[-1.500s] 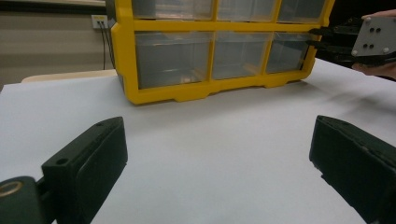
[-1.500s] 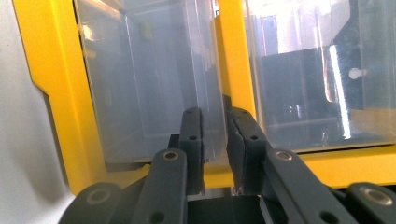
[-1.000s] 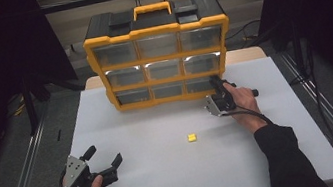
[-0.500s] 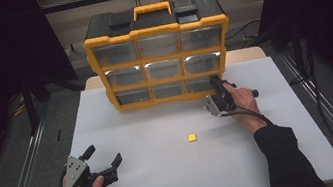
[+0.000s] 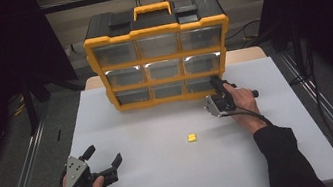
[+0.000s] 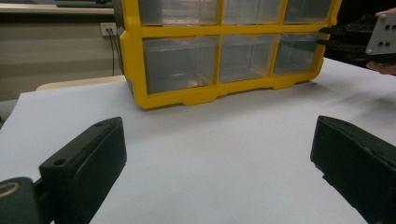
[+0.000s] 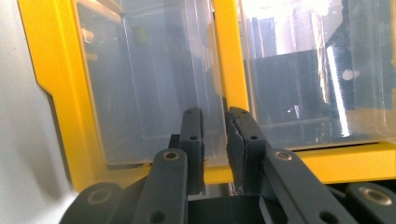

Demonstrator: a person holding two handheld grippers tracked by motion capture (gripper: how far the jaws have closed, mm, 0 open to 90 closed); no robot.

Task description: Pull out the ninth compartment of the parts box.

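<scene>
A yellow and black drawer organizer with clear drawers stands at the back of the white table. My right gripper is turned on its side at the bottom right drawer. In the right gripper view its jaws stand nearly together, pressed on the clear lip of that drawer. Near the front left corner my left gripper rests low over the table, open wide with nothing between its fingers. A small yellow piece lies on the table between the two hands.
The organizer has three rows of three drawers, all pushed in. The right gripper is seen at its lower right corner from the left gripper view. Metal rails run along both sides of the table. Dark curtains flank the scene.
</scene>
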